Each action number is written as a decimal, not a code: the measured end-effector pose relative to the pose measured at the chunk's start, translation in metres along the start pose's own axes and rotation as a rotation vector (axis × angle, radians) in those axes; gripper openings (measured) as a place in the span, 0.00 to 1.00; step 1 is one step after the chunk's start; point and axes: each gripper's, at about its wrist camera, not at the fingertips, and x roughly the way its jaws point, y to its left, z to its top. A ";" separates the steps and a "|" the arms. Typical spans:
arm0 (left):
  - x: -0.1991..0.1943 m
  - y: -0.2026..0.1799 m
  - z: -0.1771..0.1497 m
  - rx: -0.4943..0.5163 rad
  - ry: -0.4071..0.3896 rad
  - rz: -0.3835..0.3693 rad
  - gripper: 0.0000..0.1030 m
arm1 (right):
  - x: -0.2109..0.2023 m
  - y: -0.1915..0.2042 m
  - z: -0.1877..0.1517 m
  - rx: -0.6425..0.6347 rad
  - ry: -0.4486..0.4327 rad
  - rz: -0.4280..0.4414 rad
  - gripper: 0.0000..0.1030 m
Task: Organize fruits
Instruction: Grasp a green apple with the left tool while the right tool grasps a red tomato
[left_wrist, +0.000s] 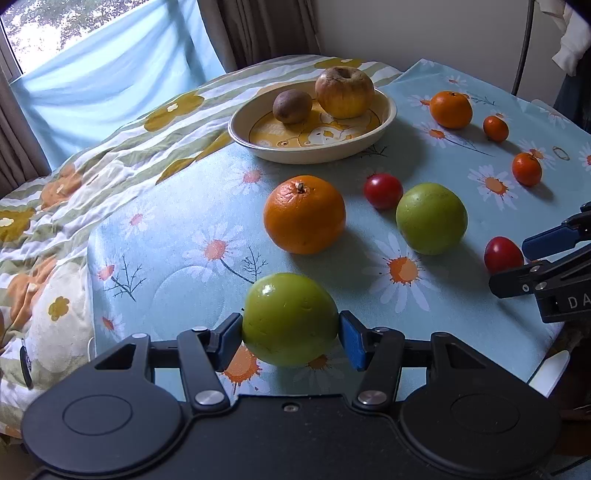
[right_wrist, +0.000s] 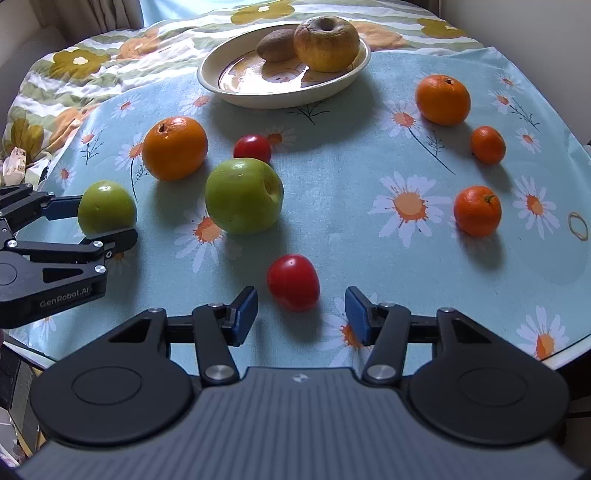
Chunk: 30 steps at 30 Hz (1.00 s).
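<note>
A green apple (left_wrist: 290, 317) sits on the daisy tablecloth, and my left gripper (left_wrist: 290, 332) is shut on it, both blue pads pressing its sides. The right wrist view shows the same left gripper (right_wrist: 105, 221) around the apple (right_wrist: 106, 206). My right gripper (right_wrist: 301, 306) is open, with a red tomato (right_wrist: 293, 282) between its fingers and a gap on each side. A cream bowl (left_wrist: 236, 129) at the back holds a wrinkled yellow apple (left_wrist: 344, 92) and a kiwi (left_wrist: 291, 106).
Loose on the cloth lie a large orange (left_wrist: 304, 214), a second green apple (left_wrist: 431, 218), another red tomato (left_wrist: 383, 191), an orange (right_wrist: 442, 99) and two small mandarins (right_wrist: 487, 144) (right_wrist: 477, 210). A flowered quilt (left_wrist: 55, 206) lies left. The table edge (right_wrist: 569, 350) curves close.
</note>
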 end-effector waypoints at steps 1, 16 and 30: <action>-0.001 0.000 -0.001 -0.004 0.001 -0.001 0.59 | 0.001 0.001 0.001 -0.005 -0.001 0.000 0.62; -0.010 -0.001 -0.009 -0.056 0.004 0.001 0.58 | 0.008 0.003 0.006 -0.044 -0.015 0.001 0.48; -0.037 -0.008 -0.003 -0.150 -0.028 0.019 0.58 | -0.012 -0.003 0.011 -0.091 -0.042 0.035 0.43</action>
